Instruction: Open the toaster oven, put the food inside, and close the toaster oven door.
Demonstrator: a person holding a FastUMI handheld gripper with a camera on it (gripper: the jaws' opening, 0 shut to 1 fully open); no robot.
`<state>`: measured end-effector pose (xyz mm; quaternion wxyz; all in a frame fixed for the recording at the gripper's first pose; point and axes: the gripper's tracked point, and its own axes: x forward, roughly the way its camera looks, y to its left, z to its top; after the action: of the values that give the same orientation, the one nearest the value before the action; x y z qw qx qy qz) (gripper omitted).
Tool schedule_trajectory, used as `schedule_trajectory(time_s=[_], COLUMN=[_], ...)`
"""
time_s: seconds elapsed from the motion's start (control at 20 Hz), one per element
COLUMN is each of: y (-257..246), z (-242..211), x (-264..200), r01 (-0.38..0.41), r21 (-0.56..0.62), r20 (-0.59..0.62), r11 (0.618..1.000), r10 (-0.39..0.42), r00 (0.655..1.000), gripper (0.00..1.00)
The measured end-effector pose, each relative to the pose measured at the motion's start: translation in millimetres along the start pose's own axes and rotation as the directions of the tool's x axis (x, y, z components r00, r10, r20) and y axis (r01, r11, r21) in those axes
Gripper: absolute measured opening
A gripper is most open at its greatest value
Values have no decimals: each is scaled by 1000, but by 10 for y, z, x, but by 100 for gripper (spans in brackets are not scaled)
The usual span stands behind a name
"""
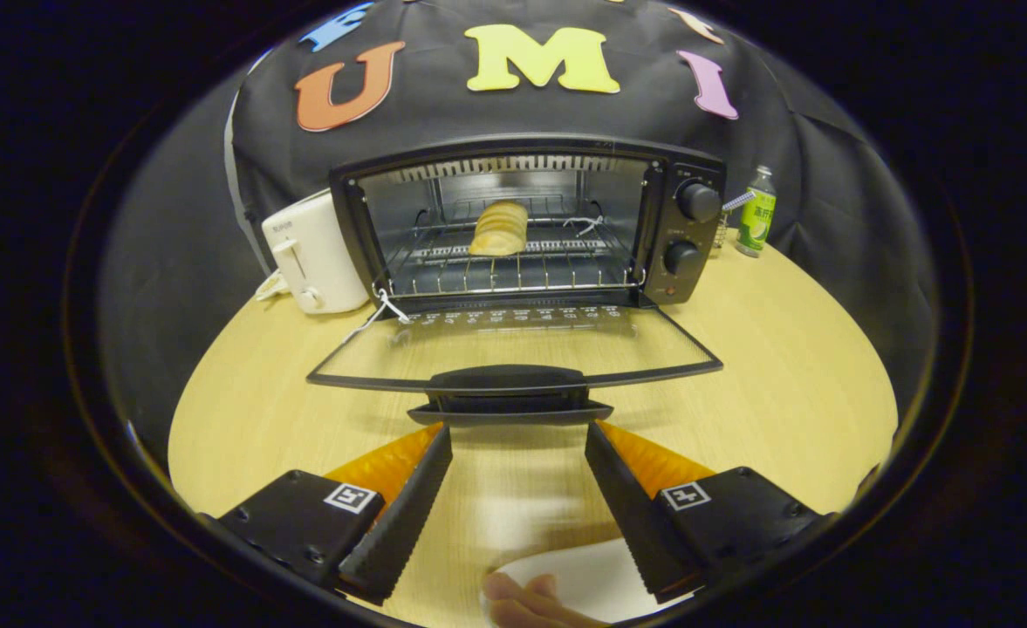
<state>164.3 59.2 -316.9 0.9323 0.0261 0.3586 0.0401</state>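
Observation:
A black toaster oven (688, 227) stands on the round wooden table (783, 375) with its glass door (513, 349) folded down flat toward me. On the wire rack inside lies a piece of bread (499, 228), upright and pale gold. My gripper (517, 436) is open, its fingertips just short of the door's black handle (509, 384) and slightly below it, nothing between them. A white plate (587, 576) sits under and between the fingers near the table's front edge, with a person's fingers (522, 602) resting on it.
A white pop-up toaster (312, 253) stands left of the oven, touching its side. A green-labelled bottle (756, 214) stands at the oven's right rear. A white string (382, 310) hangs from the door's left hinge corner. Bare table lies right of the door.

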Motion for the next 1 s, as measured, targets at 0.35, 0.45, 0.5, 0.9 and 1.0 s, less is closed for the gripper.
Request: schedule_trajectory(time_s=[0.35, 0.45, 0.5, 0.9, 1.0], y=[38, 48, 52, -25, -48], z=[346, 453, 492, 626, 668], x=[-143, -163, -172, -175, -175], r01=[-15, -10, -8, 11, 12], r21=[9, -9, -14, -4, 0], r20=[155, 197, 212, 242, 245], r11=[1000, 1000, 1000, 1000, 1000], r10=[14, 12, 10, -10, -12], r00=[988, 980, 977, 970, 969], gripper=[100, 100, 100, 100, 100])
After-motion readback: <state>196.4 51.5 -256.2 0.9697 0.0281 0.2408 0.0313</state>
